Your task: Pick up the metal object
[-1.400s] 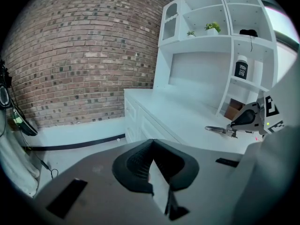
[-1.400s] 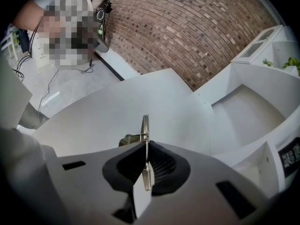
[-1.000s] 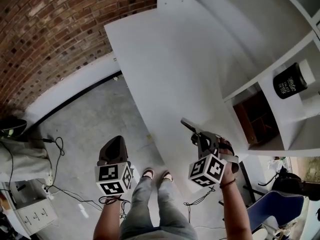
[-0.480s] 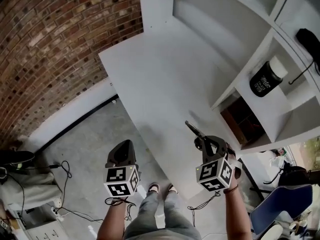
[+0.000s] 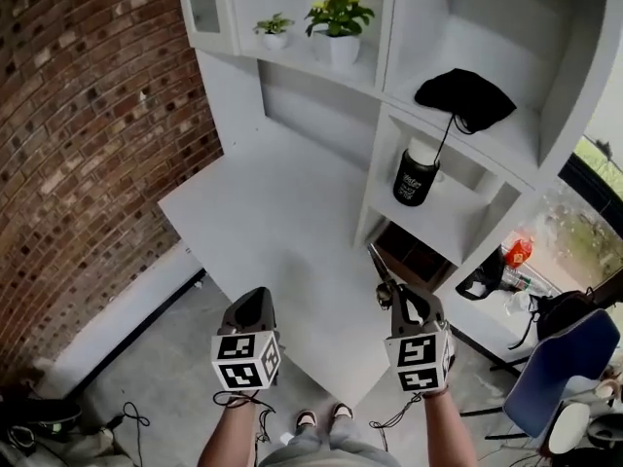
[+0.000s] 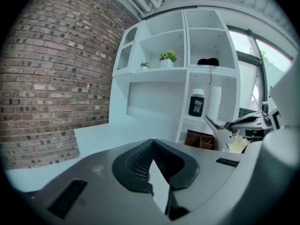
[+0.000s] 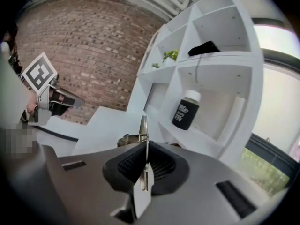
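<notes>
Metal object [image 7: 143, 128] between right gripper [image 7: 144, 156] jaws

Red-brown brick wall [image 5: 78, 115] runs down the left, meeting a grey concrete floor [image 5: 136, 358]. A plain white desk top [image 5: 263, 212] juts from a tall white cubby shelving unit [image 5: 383, 105]. Daylight comes through a window [image 5: 599, 178] at right, a blue chair [image 5: 555, 363] near it.

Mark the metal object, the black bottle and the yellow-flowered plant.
metal object [image 5: 377, 261]: head view, on its narrow free end.
black bottle [image 5: 414, 180]: head view, on the labelled black body, below the white cap.
yellow-flowered plant [image 5: 338, 12]: head view, on the green leaves.
</notes>
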